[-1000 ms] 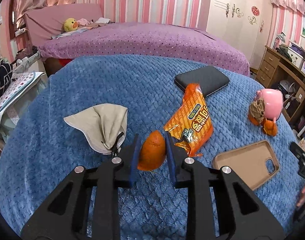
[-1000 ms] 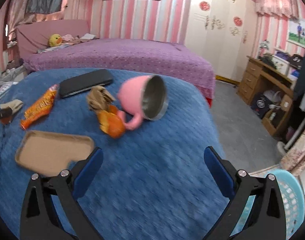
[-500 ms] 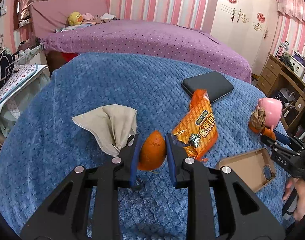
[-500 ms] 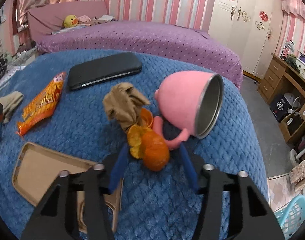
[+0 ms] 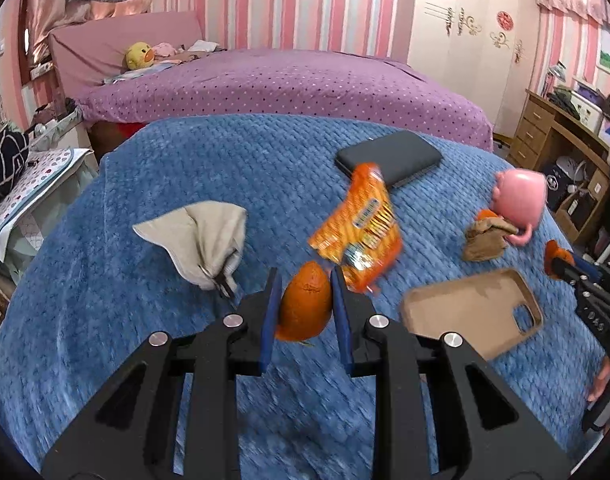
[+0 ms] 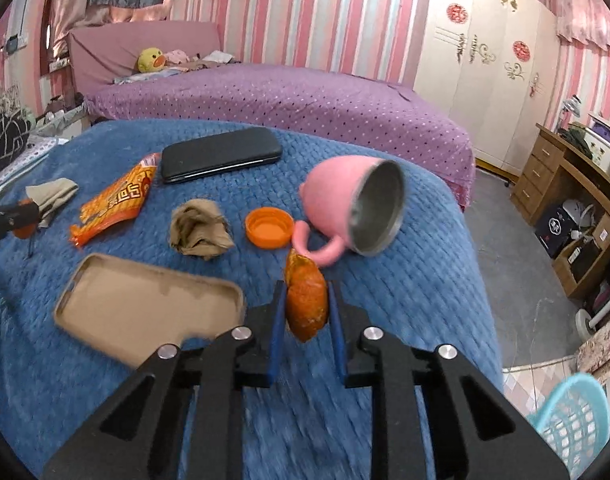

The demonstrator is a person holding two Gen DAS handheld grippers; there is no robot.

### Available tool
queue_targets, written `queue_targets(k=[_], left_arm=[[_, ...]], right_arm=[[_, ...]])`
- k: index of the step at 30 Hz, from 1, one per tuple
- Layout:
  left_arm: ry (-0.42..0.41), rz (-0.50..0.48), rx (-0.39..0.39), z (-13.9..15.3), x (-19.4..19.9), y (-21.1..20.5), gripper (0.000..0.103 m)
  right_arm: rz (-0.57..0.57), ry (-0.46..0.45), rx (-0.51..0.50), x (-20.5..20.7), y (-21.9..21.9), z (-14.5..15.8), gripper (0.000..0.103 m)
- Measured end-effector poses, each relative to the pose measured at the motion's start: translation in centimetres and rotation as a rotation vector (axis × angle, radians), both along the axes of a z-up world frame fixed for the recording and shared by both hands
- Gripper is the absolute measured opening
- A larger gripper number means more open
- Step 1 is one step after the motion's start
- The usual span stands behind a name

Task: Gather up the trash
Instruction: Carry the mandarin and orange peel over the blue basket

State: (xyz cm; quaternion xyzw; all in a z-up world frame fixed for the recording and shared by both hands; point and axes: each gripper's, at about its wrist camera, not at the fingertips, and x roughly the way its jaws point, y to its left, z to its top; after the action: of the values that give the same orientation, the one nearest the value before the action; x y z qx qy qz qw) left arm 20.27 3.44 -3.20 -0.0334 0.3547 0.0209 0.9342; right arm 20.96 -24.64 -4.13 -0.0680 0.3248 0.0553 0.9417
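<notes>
My left gripper [image 5: 303, 280] is shut on a piece of orange peel [image 5: 305, 308] and holds it above the blue blanket [image 5: 185, 160]. My right gripper [image 6: 305, 292] is shut on another piece of orange peel [image 6: 306, 300], lifted off the blanket in front of the pink cup [image 6: 345, 196]. An orange snack wrapper [image 5: 361, 228] lies just beyond the left gripper and shows in the right wrist view [image 6: 117, 200]. A crumpled brown paper [image 6: 199, 228] and an orange bottle cap [image 6: 269, 226] lie left of the cup.
A tan phone case [image 6: 145, 308] lies near the right gripper. A black phone [image 6: 221, 154] lies at the back. A beige cloth [image 5: 201, 232] lies left. A light blue basket [image 6: 573, 420] stands on the floor at lower right. A purple bed [image 6: 285, 96] lies behind.
My right gripper moved in to the cup, shut on the orange peel and lifted it away, uncovering the bottle cap. My left gripper lifted its peel off the blanket.
</notes>
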Motion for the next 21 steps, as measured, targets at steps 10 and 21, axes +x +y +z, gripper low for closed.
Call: queue_targets(k=[10,21], left_arm=[[-0.026,-0.021,-0.007,0.2,-3.6,-4.5,0.024],[-0.054,-0.029,-0.001,0.2,-6.7,-8.9,0.024]], right_arm=[[-0.066,-0.03,0.05,-6.5,-4.7,0.6,0.021],[-0.118,-0.075,0.089,-9.6,-8.4,0.8,0.021]])
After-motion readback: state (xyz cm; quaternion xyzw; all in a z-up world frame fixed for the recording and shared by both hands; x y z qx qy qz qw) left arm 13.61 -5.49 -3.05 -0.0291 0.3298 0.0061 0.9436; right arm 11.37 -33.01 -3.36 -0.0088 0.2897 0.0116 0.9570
